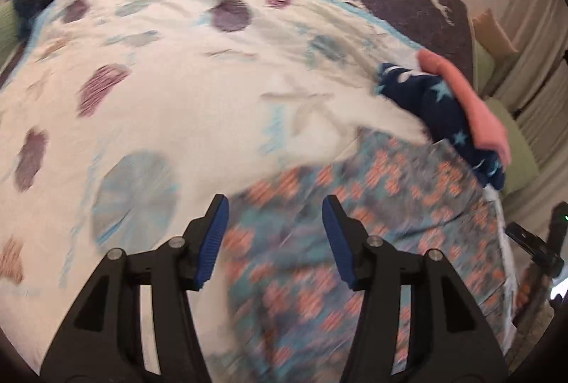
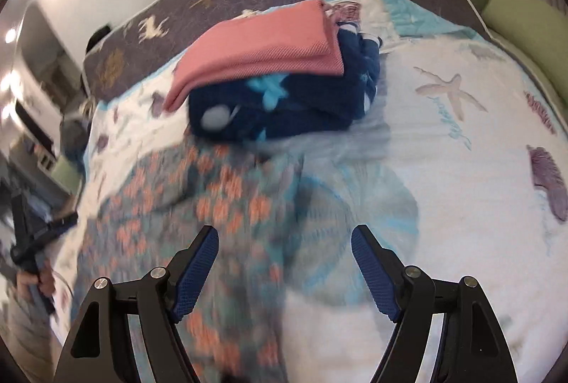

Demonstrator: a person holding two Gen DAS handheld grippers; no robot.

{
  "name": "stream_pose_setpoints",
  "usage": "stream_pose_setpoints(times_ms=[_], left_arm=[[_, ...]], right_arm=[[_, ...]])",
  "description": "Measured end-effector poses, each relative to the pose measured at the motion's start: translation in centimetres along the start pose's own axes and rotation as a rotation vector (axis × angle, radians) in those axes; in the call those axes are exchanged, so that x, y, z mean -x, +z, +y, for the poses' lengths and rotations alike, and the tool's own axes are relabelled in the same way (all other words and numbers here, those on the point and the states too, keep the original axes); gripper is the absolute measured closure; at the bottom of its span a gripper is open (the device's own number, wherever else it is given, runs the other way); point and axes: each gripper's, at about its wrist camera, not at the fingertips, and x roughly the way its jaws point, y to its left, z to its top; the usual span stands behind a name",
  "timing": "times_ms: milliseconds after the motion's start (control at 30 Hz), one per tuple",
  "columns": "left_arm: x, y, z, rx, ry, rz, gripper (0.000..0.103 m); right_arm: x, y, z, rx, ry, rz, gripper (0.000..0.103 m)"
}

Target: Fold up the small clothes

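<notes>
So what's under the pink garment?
The pink garment lies folded on a folded navy star-print garment, which rests on the white quilt. Whether anything else sits inside the stack is hidden.

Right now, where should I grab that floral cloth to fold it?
Take the floral cloth by its near edge, coming down from above: it lies flat on the white quilt, so only an edge can be pinched. Both grippers stand open and empty.

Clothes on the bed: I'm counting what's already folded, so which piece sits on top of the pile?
The pink garment, folded on top of the navy star-print piece. The floral garment lies apart, nearer both grippers.
</notes>
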Motion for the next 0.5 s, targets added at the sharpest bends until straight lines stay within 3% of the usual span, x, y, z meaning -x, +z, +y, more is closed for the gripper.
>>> stream_pose_setpoints(times_ms=[167,233,300,367,400,433,467,500], left_arm=[[-5.2,3.1,-4.9,-0.135,-0.086,0.082,0.039],[-8.2,3.5,-6.7,-0.173,-0.065,0.125,0.039],[-10.4,3.5,-7.8,-0.194,-0.048,0.163,0.040],[-11.5,3.3,-9.0,-0.238,-0.031,0.137,0.067],[-11.3,3.3,-9.3,-0.258,-0.035,0.111,0.097],[-11.0,3.4,-9.4,-0.246,-0.043,0.082,0.098],[-10.3,3.5,-9.3,-0.238,-0.027,0.035,0.098],[-9.2,3.7,-9.1,-0.230,0.004,-0.045,0.099]], right_arm=[[-1.7,3.3,5.4,0.176,0.093,-0.031,0.024],[-3.3,3.8,7.3,0.266,0.068,0.008,0.024],[-5.8,4.0,8.5,0.331,-0.016,0.057,0.025],[-7.7,4.1,8.3,0.333,-0.040,0.089,0.025],[-8.2,4.1,7.9,0.324,-0.032,0.096,0.026],[-8.5,4.0,7.7,0.316,-0.029,0.098,0.029],[-8.9,4.0,7.4,0.307,-0.030,0.093,0.050],[-9.1,4.0,7.3,0.304,-0.045,0.088,0.080]])
